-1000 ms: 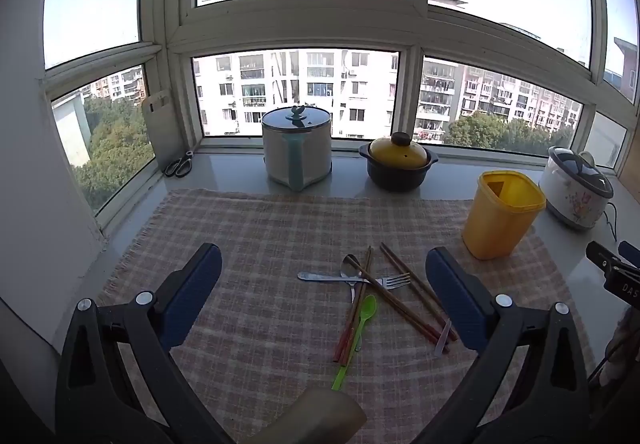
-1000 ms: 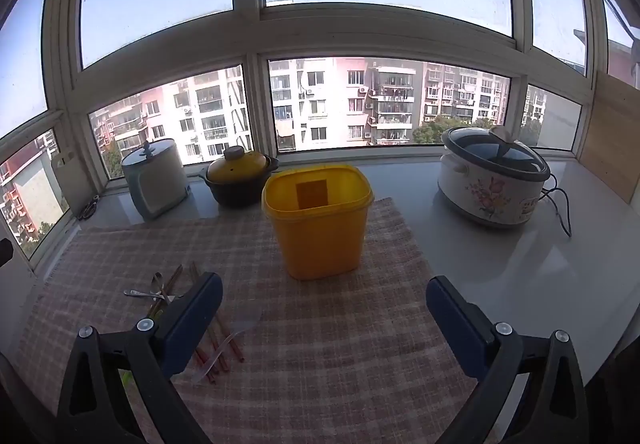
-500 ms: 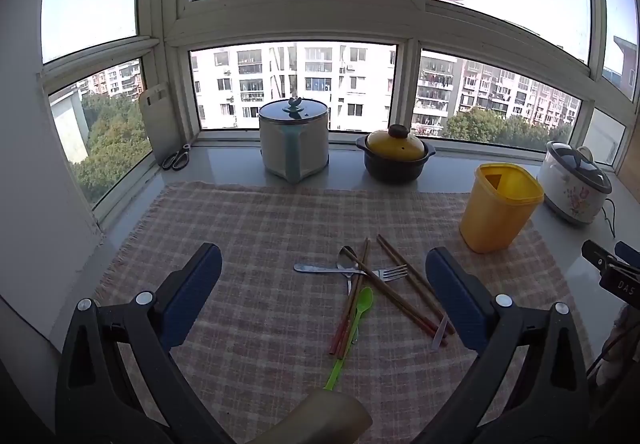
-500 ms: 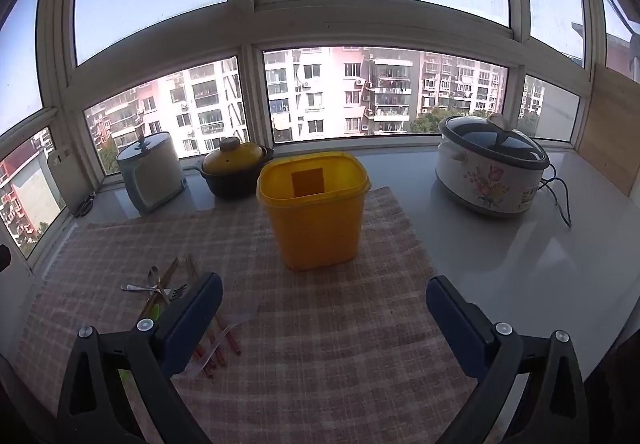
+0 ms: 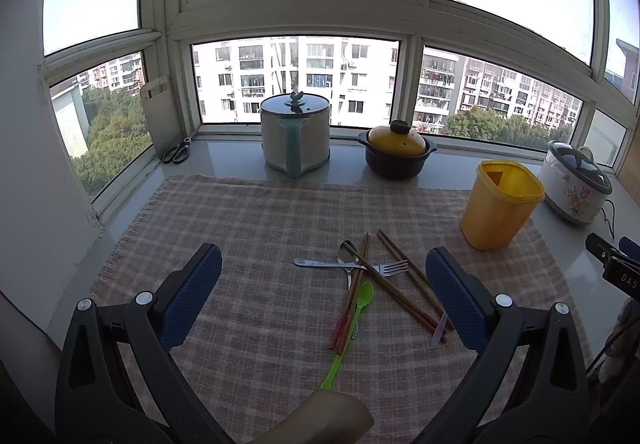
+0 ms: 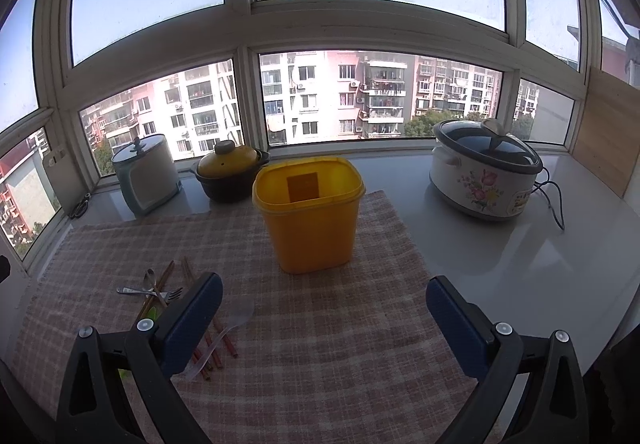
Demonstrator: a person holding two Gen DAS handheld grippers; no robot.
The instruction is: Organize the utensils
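A loose pile of utensils lies on the checked cloth [image 5: 260,220]: a metal fork [image 5: 348,265], a metal spoon [image 5: 347,253], a green plastic spoon [image 5: 352,324], several brown chopsticks [image 5: 404,284] and a clear plastic spoon [image 6: 228,328]. An empty yellow container [image 5: 498,204] [image 6: 310,214] stands upright to the right of the pile. My left gripper [image 5: 322,296] is open above the cloth, with the pile between and ahead of its fingers. My right gripper [image 6: 324,318] is open, facing the container, with the utensils [image 6: 160,292] behind its left finger.
Along the windowsill stand a white lidded pot [image 5: 296,136], a dark casserole with a yellow lid [image 5: 396,154] and a flowered rice cooker [image 6: 484,172] with its cord. Scissors [image 5: 176,153] and a cutting board [image 5: 158,116] sit in the left corner. A wooden board [image 6: 608,132] leans at far right.
Both grippers have risen and drawn back a little, so the pile and the container sit slightly farther off. Nothing on the cloth has moved.
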